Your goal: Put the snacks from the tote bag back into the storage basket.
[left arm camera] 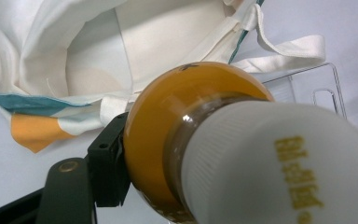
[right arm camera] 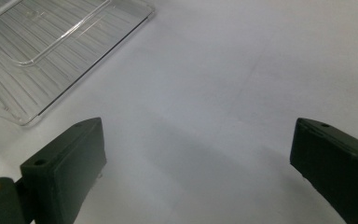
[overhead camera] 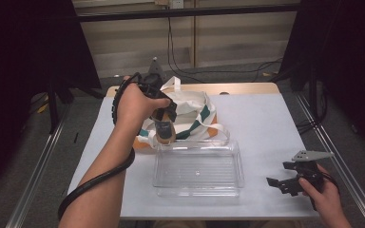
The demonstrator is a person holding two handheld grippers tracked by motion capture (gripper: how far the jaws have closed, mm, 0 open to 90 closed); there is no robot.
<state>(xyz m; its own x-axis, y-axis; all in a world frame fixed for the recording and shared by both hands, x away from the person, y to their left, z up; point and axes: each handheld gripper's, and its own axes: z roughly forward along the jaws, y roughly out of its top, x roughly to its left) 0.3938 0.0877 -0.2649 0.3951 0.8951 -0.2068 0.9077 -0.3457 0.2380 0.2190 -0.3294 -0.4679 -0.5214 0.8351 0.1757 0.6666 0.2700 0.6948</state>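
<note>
While dark curtains are hanging at both sides of the room and black cables are trailing down the pale wall behind, a white table [overhead camera: 266, 123] is standing on a grey floor between two metal rails. A clear plastic tray [overhead camera: 198, 190] is lying near the table's front edge, and a white cloth bag [overhead camera: 197, 107] with teal and orange patches is slumping just behind it, its straps spilling toward the tray's far rim.

The left gripper [overhead camera: 164, 124] is hanging over the gap between bag and tray, pointing down, and it is clamping an orange bottle [overhead camera: 164, 133]. In the high view the bottle is sitting roughly upright, its long axis running up and down above the bag's near edge and the tray's far left corner. In the left gripper view its white ribbed cap [left arm camera: 279, 163], printed with gold characters, is pointing toward the camera, while the rounded orange body [left arm camera: 154, 126] is pointing away toward the open bag. One black jaw is pressing against the bottle's side; the other jaw is hidden behind the bottle.

The right gripper [overhead camera: 285, 176] is resting low near the table's front right corner, well apart from the tray, aimed leftward toward it. Its jaws are standing wide apart with nothing between them, bare tabletop showing through the gap.
</note>
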